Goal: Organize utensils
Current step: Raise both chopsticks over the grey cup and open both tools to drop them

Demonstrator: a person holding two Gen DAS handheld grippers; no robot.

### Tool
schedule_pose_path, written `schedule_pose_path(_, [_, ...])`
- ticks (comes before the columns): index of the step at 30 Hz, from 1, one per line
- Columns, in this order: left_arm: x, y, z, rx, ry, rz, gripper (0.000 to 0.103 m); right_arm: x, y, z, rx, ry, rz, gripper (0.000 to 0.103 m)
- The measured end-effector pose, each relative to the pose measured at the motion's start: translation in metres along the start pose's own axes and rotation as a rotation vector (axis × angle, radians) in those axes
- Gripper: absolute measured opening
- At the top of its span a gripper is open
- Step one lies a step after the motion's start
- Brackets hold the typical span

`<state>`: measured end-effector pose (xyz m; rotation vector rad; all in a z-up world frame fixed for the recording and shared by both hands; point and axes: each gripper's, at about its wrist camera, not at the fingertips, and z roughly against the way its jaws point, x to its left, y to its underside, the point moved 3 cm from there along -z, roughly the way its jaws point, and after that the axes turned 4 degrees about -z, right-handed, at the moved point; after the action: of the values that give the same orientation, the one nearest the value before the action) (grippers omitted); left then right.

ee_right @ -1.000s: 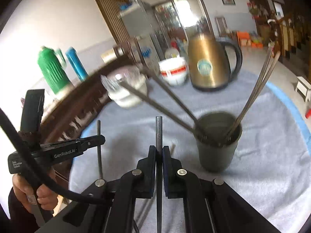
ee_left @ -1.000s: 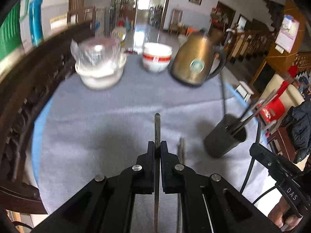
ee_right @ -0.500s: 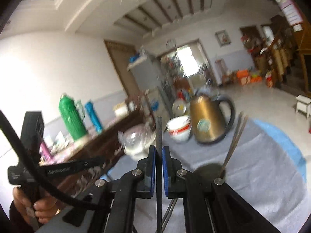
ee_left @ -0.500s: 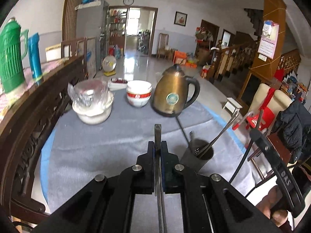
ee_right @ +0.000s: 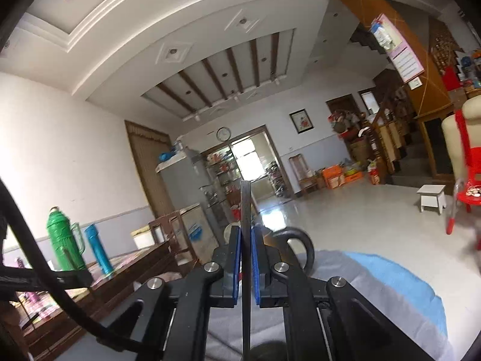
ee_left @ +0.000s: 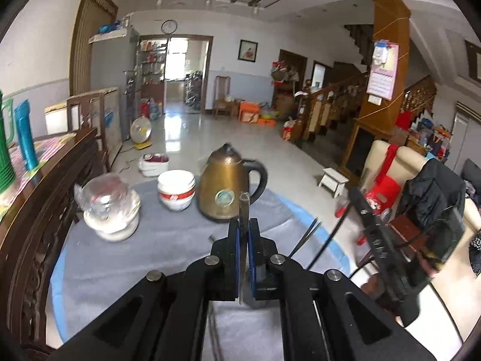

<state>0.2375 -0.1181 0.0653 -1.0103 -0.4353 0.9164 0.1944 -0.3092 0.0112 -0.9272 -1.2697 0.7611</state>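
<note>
— Two grippers, what do they hold?

— Each one holds one chopstick. On my left gripper [ee_left: 243, 234] the blue pads are pressed together on a grey chopstick [ee_left: 244, 210], which stands upright between them, with its end above the fingers. My right gripper [ee_right: 244, 243] is clamped the same way on a dark chopstick [ee_right: 246, 207], also upright, and it goes down between the pads to the bottom of the picture.

— Where are the other utensils?

— In the left wrist view, two more thin sticks [ee_left: 306, 234] rise at a slant just to the right of the left gripper; what they stand in is hidden behind the fingers. At the bottom of the right wrist view I see a dark round shape [ee_right: 267, 352], but I cannot tell what it is.

— And around them?

— Below the left gripper is a round table with a grey cloth [ee_left: 135, 258]. On the far side stand a brass kettle [ee_left: 225, 192], a white bowl with a red band [ee_left: 176, 189] and a glass jar [ee_left: 109, 207] in a row. The right camera is tilted up to the ceiling; only the kettle handle [ee_right: 300, 246] shows behind the fingers.
</note>
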Motion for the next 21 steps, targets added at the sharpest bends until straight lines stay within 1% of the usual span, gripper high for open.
schedule_pose_path(3, [-0.009,-0.012,-0.003,-0.027,0.016,-0.003,0.005,0.001,-0.008,-0.009,-0.034,0.03,0.009,0.007])
schedule_pose_path(7, [-0.017,-0.022,-0.01,-0.058,0.028,0.008,0.005,0.002,-0.01,-0.025,-0.051,0.062,0.022,0.007])
schedule_pose_path(10, [-0.022,-0.021,-0.024,-0.062,0.035,0.024,0.005,0.006,-0.004,-0.035,-0.056,0.089,0.057,0.007])
schedule_pose_path(13, [-0.026,-0.014,-0.04,-0.062,0.032,0.03,0.005,0.005,0.005,-0.048,-0.034,0.109,0.084,0.007])
schedule_pose_path(16, [-0.03,-0.003,-0.053,-0.035,0.042,0.031,0.005,0.0,0.018,-0.058,0.008,0.12,0.093,0.007])
schedule_pose_path(21, [-0.033,0.021,-0.081,0.05,0.036,0.024,0.005,-0.011,0.033,-0.058,0.087,0.108,0.079,0.007])
